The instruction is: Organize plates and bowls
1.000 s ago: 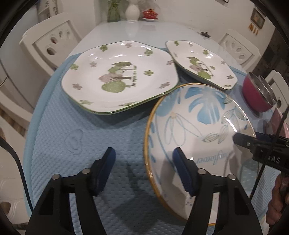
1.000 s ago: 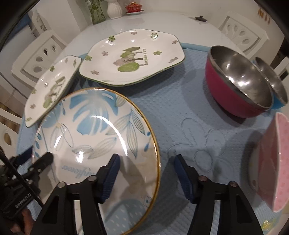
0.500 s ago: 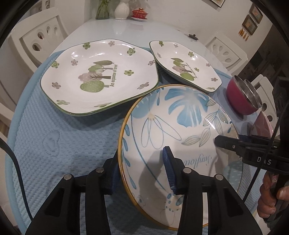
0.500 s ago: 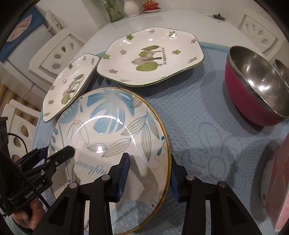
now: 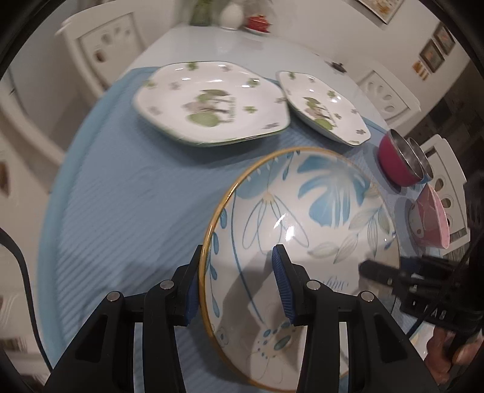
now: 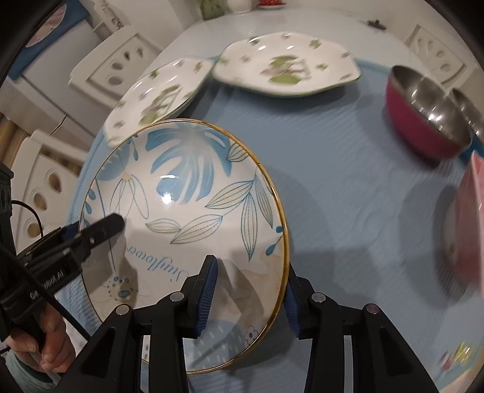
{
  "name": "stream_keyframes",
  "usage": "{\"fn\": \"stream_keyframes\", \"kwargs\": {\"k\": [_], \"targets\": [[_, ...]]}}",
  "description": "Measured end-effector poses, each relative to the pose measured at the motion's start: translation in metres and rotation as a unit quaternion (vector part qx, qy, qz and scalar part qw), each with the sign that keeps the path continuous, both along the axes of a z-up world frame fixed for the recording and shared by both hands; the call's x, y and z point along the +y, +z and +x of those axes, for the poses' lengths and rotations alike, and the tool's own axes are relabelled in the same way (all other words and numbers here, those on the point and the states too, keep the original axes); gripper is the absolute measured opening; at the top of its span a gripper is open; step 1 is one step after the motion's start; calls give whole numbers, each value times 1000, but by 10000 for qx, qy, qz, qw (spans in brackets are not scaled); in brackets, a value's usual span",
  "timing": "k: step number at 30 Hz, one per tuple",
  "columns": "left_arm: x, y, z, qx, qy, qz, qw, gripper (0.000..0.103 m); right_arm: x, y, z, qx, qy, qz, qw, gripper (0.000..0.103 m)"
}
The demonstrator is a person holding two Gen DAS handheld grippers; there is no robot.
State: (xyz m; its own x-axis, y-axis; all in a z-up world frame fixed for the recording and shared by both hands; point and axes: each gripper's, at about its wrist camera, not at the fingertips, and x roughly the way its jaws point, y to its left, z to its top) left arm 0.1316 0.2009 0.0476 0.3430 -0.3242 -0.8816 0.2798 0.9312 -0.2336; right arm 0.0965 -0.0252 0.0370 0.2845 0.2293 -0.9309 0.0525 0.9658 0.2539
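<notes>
A blue-leaf plate with a gold rim (image 5: 305, 217) (image 6: 187, 187) is held up over the blue mat. My left gripper (image 5: 237, 287) is shut on its left rim. My right gripper (image 6: 251, 293) is shut on its right rim. A large green-flower plate (image 5: 211, 102) (image 6: 287, 66) and a smaller matching plate (image 5: 323, 108) (image 6: 160, 93) lie on the mat beyond. A red steel bowl (image 5: 399, 163) (image 6: 423, 121) stands at the right with a blue steel bowl (image 5: 423, 163) (image 6: 469, 112) behind it. A pink bowl (image 5: 429, 217) (image 6: 469, 229) sits nearer at the right.
The blue mat (image 5: 127, 199) (image 6: 348, 193) covers the near part of a white table (image 5: 242, 45). White chairs (image 5: 103, 42) (image 6: 121, 60) stand around it. A vase and a red pot (image 5: 258, 22) stand at the far end.
Both grippers closed on the blue-leaf plate's opposite rims and lifted it off the mat; the view has pulled back and tilted.
</notes>
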Motion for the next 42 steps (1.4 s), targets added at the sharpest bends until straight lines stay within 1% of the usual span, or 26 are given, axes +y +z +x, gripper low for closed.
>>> {"fn": "stream_keyframes", "kwargs": {"k": [3, 8, 11, 15, 19, 24, 29, 31, 34, 37, 39, 41, 42], "targets": [[19, 5, -11, 1, 118, 159, 9998, 39, 20, 0, -11, 116, 142, 164, 9997, 40], [43, 1, -21, 100, 363, 158, 9992, 39, 45, -6, -20, 235, 336, 234, 9989, 40], [45, -2, -24, 100, 411, 150, 9990, 39, 49, -8, -19, 253, 369, 142, 9989, 40], [44, -6, -26, 96, 352, 193, 9992, 39, 50, -10, -17, 295, 342, 77, 9989, 40], [44, -11, -26, 164, 351, 178, 9991, 39, 63, -18, -9, 328, 353, 8, 9988, 40], [47, -13, -25, 163, 364, 198, 9990, 39, 69, -21, -4, 359, 382, 2, 9986, 40], [50, -20, -25, 316, 297, 225, 9988, 39, 70, -23, -1, 345, 429, 72, 9985, 39], [53, -16, -25, 207, 309, 252, 9990, 39, 67, -15, 1, 218, 470, 85, 9986, 39], [60, -4, -16, 14, 304, 319, 9990, 40, 59, 2, 8, -8, 532, -78, 9986, 39], [68, 11, 2, -215, 326, 324, 9987, 41, 51, 17, 24, -233, 498, -11, 9985, 39], [69, 22, 19, -448, 328, 333, 9979, 41, 51, 24, 42, -395, 470, -60, 9981, 40], [67, 31, 43, -634, 286, 317, 9971, 42, 49, 26, 59, -444, 422, -55, 9981, 45], [66, 34, 54, -694, 280, 308, 9967, 43, 48, 26, 69, -460, 374, -2, 9982, 51]]}}
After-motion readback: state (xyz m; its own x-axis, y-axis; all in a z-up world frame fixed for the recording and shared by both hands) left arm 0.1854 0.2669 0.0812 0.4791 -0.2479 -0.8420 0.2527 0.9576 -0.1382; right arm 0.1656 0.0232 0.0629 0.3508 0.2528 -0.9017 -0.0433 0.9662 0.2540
